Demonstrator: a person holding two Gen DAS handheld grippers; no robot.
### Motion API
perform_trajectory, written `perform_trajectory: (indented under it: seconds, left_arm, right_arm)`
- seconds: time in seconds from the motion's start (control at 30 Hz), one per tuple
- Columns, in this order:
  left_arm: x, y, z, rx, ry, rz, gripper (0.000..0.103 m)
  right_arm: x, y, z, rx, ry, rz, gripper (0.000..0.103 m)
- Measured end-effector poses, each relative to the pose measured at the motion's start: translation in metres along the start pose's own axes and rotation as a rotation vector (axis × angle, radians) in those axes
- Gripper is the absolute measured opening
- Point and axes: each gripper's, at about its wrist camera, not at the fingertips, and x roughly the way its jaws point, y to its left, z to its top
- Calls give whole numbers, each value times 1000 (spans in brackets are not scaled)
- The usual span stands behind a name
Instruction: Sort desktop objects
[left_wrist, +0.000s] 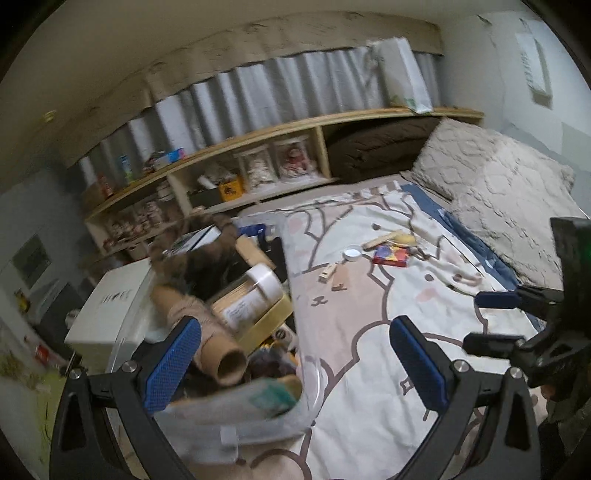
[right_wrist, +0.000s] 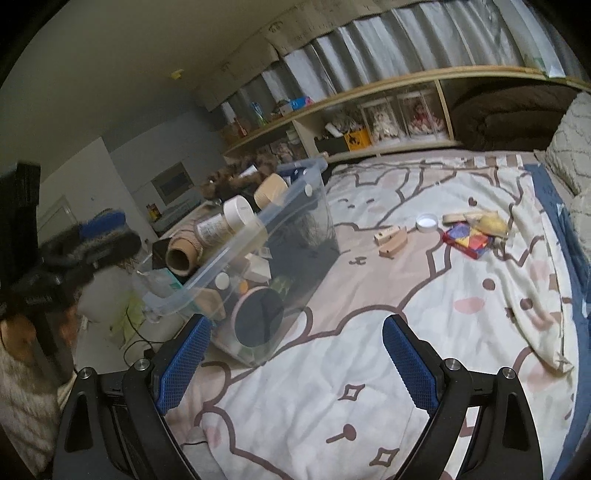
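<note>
A clear plastic bin (right_wrist: 295, 192) full of items stands at the bed's left edge; it also shows in the left wrist view (left_wrist: 314, 384). In it lie a cardboard tube (left_wrist: 225, 362) and a white-lidded jar (left_wrist: 251, 295). Loose on the bedsheet lie wooden blocks (right_wrist: 391, 240), a white lid (right_wrist: 426, 222), a colourful box (right_wrist: 467, 240) and a yellow object (right_wrist: 491, 223). My left gripper (left_wrist: 295, 362) is open and empty above the bin's near corner. My right gripper (right_wrist: 295, 362) is open and empty over the sheet beside the bin; it also shows in the left wrist view (left_wrist: 495, 317).
A patterned sheet (right_wrist: 369, 369) covers the bed. A grey pillow (left_wrist: 509, 192) lies at the head. Wooden shelves (left_wrist: 258, 147) with jars and boxes run along the far wall. A white box (left_wrist: 110, 306) sits left of the bin.
</note>
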Motion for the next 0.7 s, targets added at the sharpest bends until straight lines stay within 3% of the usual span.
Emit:
perform_trajectory:
  seconds: [0.37, 0.7]
  left_arm:
    - [-42, 6, -29, -214, -111, 96, 103]
    - [-55, 0, -57, -282, -124, 177, 103]
  right_arm:
    - [-28, 28, 4, -101, -103, -34, 97]
    - [-47, 42, 0, -192, -206, -100, 103]
